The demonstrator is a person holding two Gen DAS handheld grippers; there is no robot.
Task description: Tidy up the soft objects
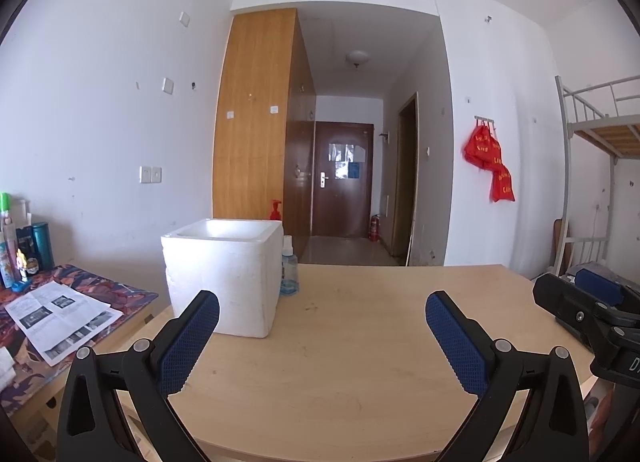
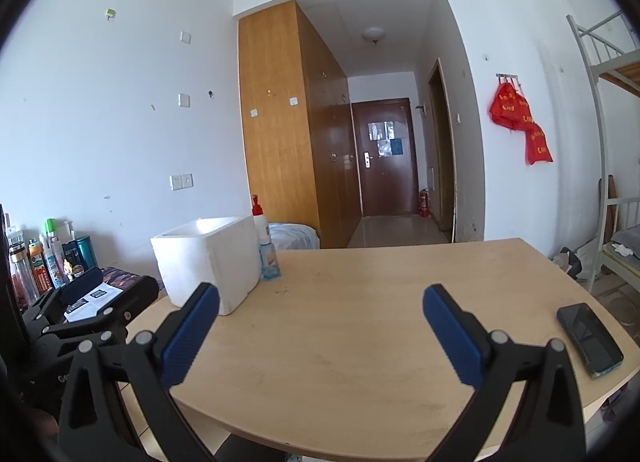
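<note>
A white foam box (image 1: 224, 274) stands open-topped at the far left of the light wooden table (image 1: 360, 362); it also shows in the right wrist view (image 2: 208, 258). My left gripper (image 1: 322, 312) is open and empty above the table's near edge, just right of the box. My right gripper (image 2: 320, 304) is open and empty over the table (image 2: 352, 342). The right gripper also shows at the right edge of the left wrist view (image 1: 592, 302). No soft object shows on the table.
A small blue spray bottle (image 1: 289, 270) and a red-capped pump bottle (image 2: 262, 222) stand beside the box. A black phone (image 2: 590, 338) lies near the table's right edge. A side desk (image 1: 60, 314) at left holds papers and several bottles. A bunk bed (image 1: 600, 166) stands at right.
</note>
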